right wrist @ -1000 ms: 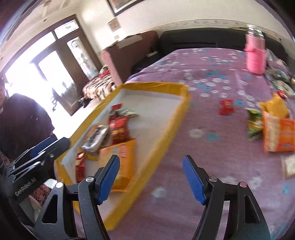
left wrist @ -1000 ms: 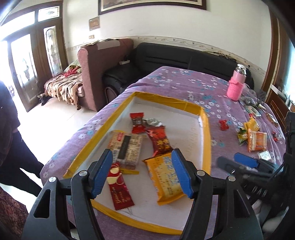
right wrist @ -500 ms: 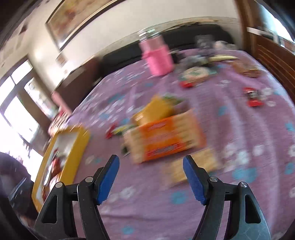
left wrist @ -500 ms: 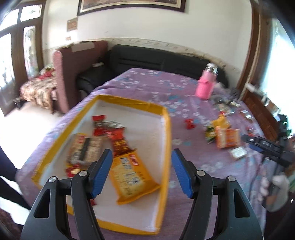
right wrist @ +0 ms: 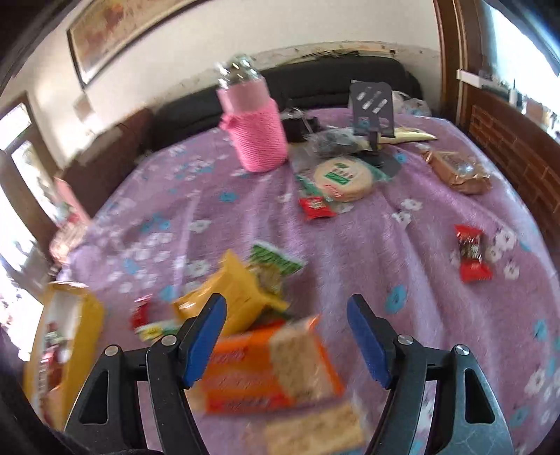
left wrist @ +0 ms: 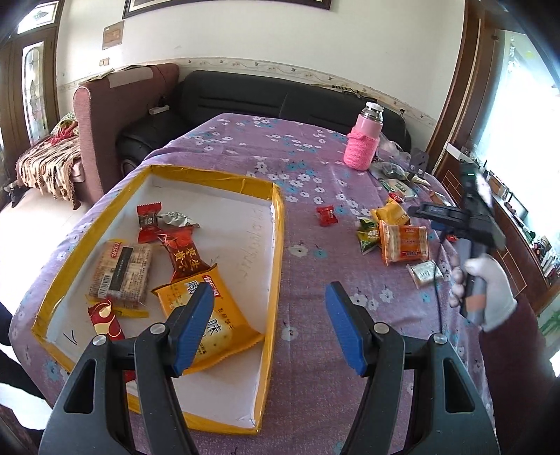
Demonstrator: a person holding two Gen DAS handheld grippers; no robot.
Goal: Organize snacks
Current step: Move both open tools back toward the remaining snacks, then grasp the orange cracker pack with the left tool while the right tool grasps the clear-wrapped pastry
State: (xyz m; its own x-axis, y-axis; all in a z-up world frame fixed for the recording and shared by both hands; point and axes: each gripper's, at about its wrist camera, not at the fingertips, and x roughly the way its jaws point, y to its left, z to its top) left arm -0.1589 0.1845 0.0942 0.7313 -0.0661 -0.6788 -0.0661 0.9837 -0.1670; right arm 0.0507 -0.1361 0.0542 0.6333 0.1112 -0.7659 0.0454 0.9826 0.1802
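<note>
Right gripper (right wrist: 285,336), jaws spread and empty, above the orange cracker pack (right wrist: 269,371): centre it, lower, then pinch its 2 long edges.

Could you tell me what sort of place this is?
Most likely a home living room: a black leather sofa and maroon armchair stand behind a table under a purple flowered cloth, beneath a framed picture.

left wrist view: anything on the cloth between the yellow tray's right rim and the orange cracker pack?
One small red candy lies apart on the purple cloth, between the tray and the orange cracker pack. Otherwise bare, per the left wrist view.
</note>
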